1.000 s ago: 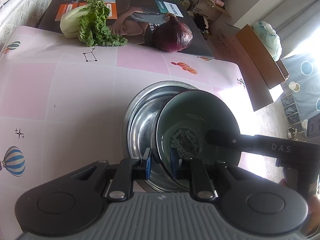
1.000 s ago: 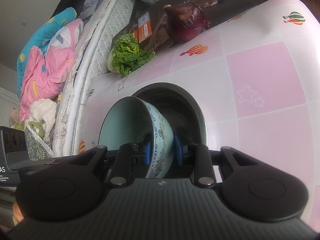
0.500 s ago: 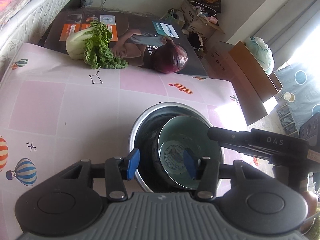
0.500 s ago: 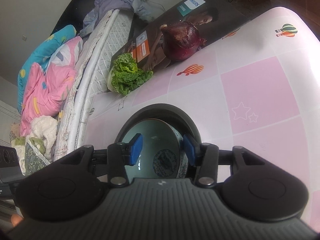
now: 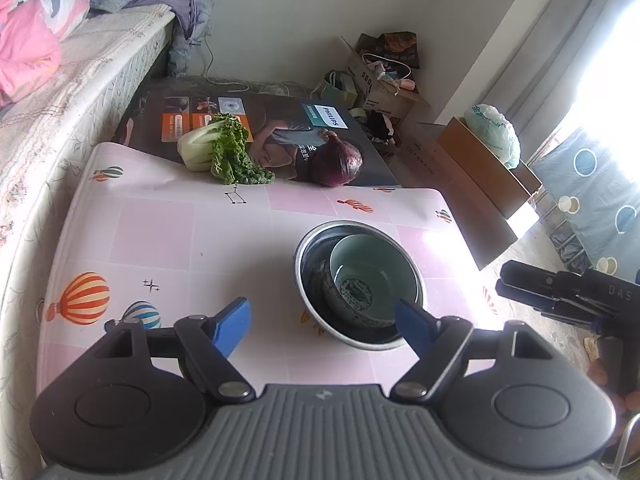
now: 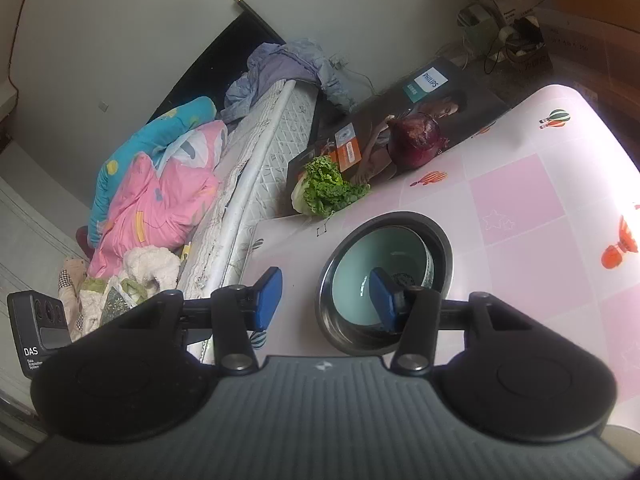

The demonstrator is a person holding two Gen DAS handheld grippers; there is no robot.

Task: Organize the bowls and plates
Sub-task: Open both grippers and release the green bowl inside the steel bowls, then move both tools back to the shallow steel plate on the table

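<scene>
Bowls nested now: pale green ceramic bowl with the blue medallion in its base (image 5: pixel 362 280) sitting inside the round stainless steel bowl (image 5: pixel 308 272), on the pink checked tabletop with balloon prints (image 5: pixel 160 240). Leaning a little toward the far right wall of the steel bowl, not centred, mouth up.

Left gripper (image 5: pixel 322 322) above the near rim, blue fingers (image 5: pixel 232 326) spreading wider, nothing between them. Right gripper (image 6: pixel 324 294) over the same stack, fingers (image 6: pixel 269 298) parted and opening, one blue pad hanging in front of the green bowl, not pressing it as far as visible.

Release step, by the look of it. Best done by lifting straight clear, keeping pads off both rims so the stack is not dragged or tipped. Worth checking the ceramic bowl has settled flat.

No long axis on either bowl: both round, openings up, axis near vertical, the inner one slightly tilted.

Bok choy with frilly green leaves (image 5: pixel 220 152) and dark red onion (image 5: pixel 338 162) well apart at the far edge, untouched.
</scene>
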